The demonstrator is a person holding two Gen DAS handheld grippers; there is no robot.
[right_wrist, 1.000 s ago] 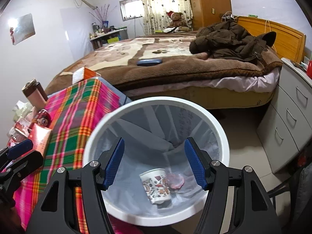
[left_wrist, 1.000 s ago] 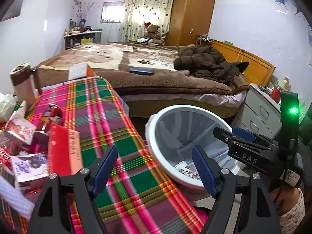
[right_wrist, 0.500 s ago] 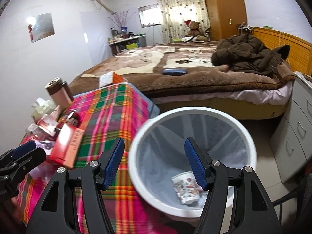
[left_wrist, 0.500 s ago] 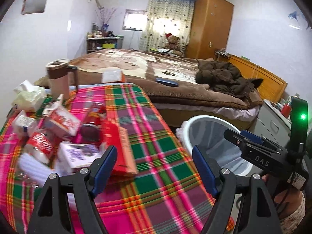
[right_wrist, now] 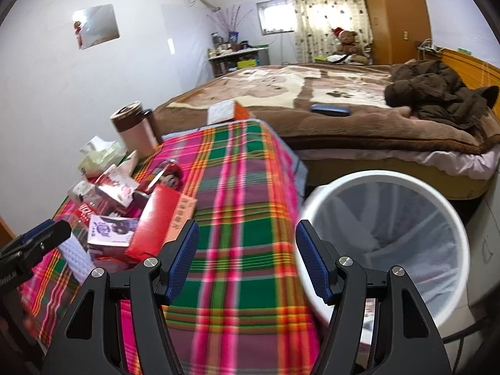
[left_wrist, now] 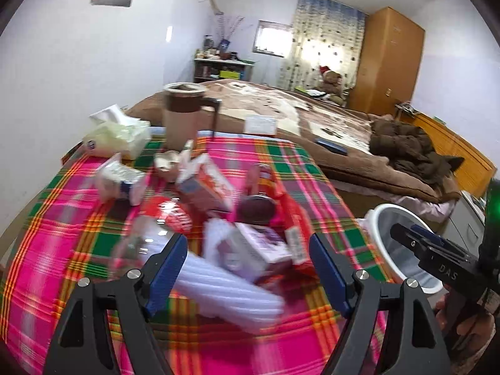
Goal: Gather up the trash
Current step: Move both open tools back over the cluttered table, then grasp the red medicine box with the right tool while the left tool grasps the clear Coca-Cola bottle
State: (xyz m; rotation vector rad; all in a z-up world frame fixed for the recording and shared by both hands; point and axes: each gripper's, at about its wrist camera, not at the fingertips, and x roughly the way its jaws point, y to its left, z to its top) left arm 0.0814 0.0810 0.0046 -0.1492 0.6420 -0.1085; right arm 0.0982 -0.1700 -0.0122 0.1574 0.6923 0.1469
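Trash sits piled on the tabletop, bin beside it. Both tools, left and right, gape empty; looks like the next pick needs the left one lowered onto a box.

The near right part of the plaid tablecloth lies bare, open for a pass. Further left, boxes and wrappers crowd together, the red box at their edge. A tall brown jug blocks the far side. The white bin stands just beside the table, seemingly touching it.
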